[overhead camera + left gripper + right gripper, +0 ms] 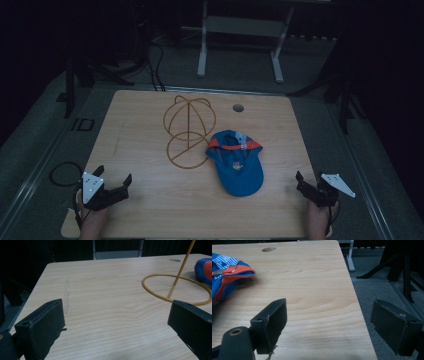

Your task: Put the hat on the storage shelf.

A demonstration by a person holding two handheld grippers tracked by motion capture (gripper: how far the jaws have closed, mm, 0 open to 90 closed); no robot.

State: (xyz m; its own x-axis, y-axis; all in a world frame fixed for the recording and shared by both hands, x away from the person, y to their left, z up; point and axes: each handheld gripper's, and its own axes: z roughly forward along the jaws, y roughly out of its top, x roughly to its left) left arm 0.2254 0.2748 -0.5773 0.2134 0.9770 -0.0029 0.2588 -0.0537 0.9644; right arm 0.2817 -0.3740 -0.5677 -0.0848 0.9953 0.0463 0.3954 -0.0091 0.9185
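Right, blue cap (236,162) lies upside down on the table (150,200), brim toward me, orange back band and strap on the far side. It sits ahead of both grippers, up and to the left of my right gripper (306,187), up and well to the right of my left gripper (114,184). Not touching either one.

In the right gripper view the cap (224,277) is at the far left, beyond my left-hand jaw, striped lining showing inside. Right gripper (329,325) is spread wide, nothing between the jaws, parked at the table's right edge with one jaw out over the floor (382,290).

Wire hat stand (189,131) stands just beside the cap, on its left, base ring flat on the wood; whether ring and cap touch, can't tell. In the left gripper view the stand (177,287) is ahead and to the right, cap (203,270) just past it. Left gripper (116,325) also wide apart, empty, near the table's near left corner.

Cable hole (238,107) sits far beyond the cap.
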